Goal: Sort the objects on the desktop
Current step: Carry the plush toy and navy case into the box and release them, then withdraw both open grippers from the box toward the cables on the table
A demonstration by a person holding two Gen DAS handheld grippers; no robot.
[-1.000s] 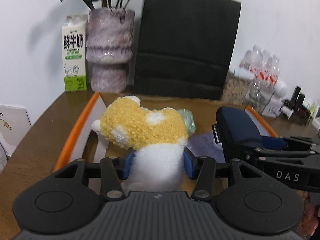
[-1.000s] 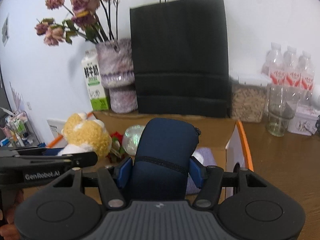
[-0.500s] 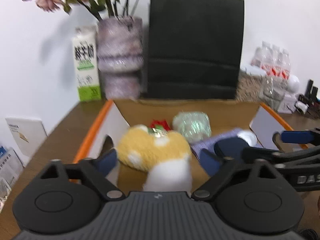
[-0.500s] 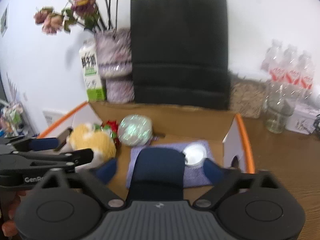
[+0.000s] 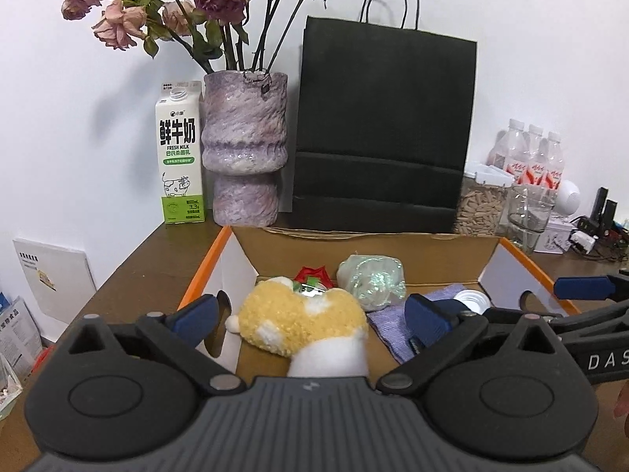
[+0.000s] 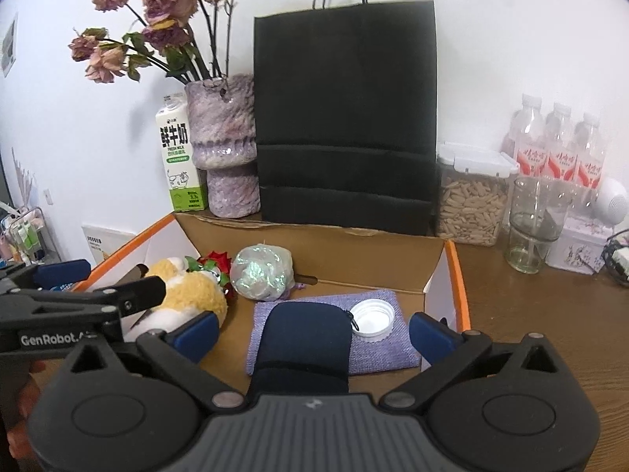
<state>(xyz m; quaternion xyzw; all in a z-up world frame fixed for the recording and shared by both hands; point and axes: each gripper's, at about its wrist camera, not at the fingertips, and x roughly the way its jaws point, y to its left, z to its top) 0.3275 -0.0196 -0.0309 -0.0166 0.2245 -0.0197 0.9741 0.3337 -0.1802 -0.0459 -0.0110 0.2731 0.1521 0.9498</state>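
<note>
**Both items lie in the box, between spread jaws**

In the cardboard box, the plush toy lies straight ahead of the released left gripper, untouched. The navy pouch, lengthwise toward the box's back wall, sits free inside the released right gripper.

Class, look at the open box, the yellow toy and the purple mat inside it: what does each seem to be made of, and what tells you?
Box: brown corrugated cardboard, matte, with creased flaps and a ragged top edge.
Yellow toy: plush fabric, probably synthetic, with a curly, fuzzy pile.
Purple mat: coarse woven cloth, judging by its grainy weave; the fibre cannot be told.
</note>
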